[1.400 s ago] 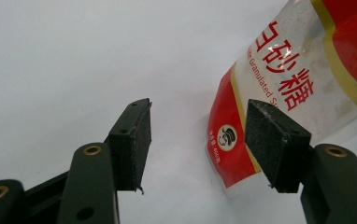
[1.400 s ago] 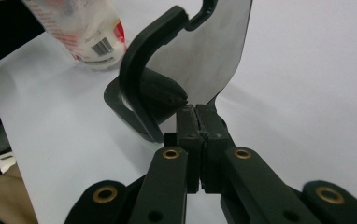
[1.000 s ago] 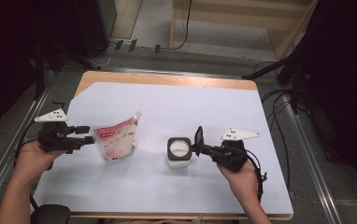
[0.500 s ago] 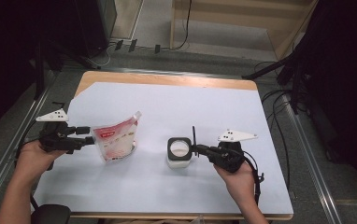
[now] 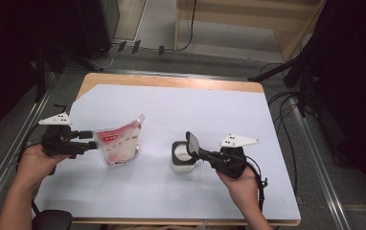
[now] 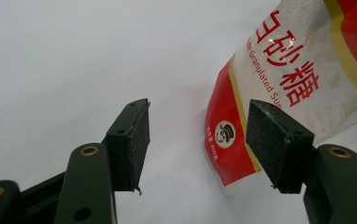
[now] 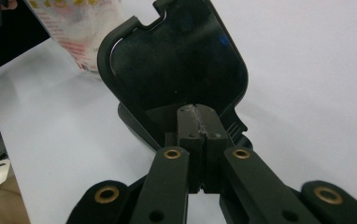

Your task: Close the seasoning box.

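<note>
Counter [image 5: 267, 124]: wooden top covered by a white sheet, seen from the high view.

Sugar pouch [image 5: 119, 143]: red-and-white glossy plastic stand-up bag with a clear window and red Chinese lettering, standing tilted on the left part of the counter. In the left gripper view the pouch [image 6: 289, 88] lies ahead and to the right of the jaws.

Left gripper [image 5: 89, 143]: black, two-jaw, held level in the person's left hand [image 5: 35, 160], its tips at the pouch's left edge. In the left gripper view this gripper [image 6: 209, 140] has its jaws spread; one pad overlaps the pouch's lower corner, and whether it touches cannot be told.

Container [image 5: 182, 158]: small white square tub with a dark rim, near the counter's middle, well apart from the pouch.

Hinged lid [image 7: 176, 60]: black plastic, rounded-square, standing open above the container.

Right gripper [image 7: 197, 123]: jaws pressed together, pinching the lid's tab; held in the right hand [image 5: 241, 184].
</note>
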{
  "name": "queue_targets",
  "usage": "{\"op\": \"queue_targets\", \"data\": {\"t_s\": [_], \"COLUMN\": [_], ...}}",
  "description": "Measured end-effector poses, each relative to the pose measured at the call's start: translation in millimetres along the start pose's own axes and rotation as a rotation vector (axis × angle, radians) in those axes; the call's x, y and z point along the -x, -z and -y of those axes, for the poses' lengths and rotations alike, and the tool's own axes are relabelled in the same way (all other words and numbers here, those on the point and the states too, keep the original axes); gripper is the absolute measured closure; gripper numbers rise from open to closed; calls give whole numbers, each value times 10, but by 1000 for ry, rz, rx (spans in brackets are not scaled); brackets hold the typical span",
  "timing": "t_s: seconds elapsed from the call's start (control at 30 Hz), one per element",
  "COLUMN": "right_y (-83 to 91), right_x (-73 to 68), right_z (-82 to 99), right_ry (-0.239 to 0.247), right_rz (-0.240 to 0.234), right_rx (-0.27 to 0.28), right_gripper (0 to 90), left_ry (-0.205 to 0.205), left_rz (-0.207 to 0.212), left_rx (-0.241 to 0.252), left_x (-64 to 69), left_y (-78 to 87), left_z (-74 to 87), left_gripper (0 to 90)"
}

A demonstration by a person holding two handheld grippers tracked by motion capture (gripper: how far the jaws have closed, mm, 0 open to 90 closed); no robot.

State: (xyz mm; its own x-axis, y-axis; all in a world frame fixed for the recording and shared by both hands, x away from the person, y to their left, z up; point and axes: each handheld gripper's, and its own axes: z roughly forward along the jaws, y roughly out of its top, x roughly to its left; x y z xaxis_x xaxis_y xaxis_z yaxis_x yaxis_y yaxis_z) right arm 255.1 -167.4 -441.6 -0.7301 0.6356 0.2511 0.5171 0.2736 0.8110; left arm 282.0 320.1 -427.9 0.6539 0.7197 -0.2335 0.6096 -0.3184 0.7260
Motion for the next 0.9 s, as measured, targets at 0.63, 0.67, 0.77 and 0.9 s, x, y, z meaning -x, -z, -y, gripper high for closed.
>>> {"op": "queue_targets", "data": {"t_s": [0.63,0.67,0.77,0.9], "right_y": [-127,-131,-135,-137], "right_x": [-133,-139,-164,-167], "right_z": [5,6,4,5], "right_ry": [32,39,45,44], "right_rz": [-34,-36,-37,-41], "right_rx": [-35,-29,-30,-28], "right_gripper": [889,890,888,863], "left_ry": [1,0,-3,4], "left_rz": [5,1,8,8], "left_rx": [1,2,2,-5], "left_x": [2,6,3,8], "left_y": [-11,-10,-14,-19], "left_z": [1,1,0,3], "left_gripper": [404,403,401,401]}}
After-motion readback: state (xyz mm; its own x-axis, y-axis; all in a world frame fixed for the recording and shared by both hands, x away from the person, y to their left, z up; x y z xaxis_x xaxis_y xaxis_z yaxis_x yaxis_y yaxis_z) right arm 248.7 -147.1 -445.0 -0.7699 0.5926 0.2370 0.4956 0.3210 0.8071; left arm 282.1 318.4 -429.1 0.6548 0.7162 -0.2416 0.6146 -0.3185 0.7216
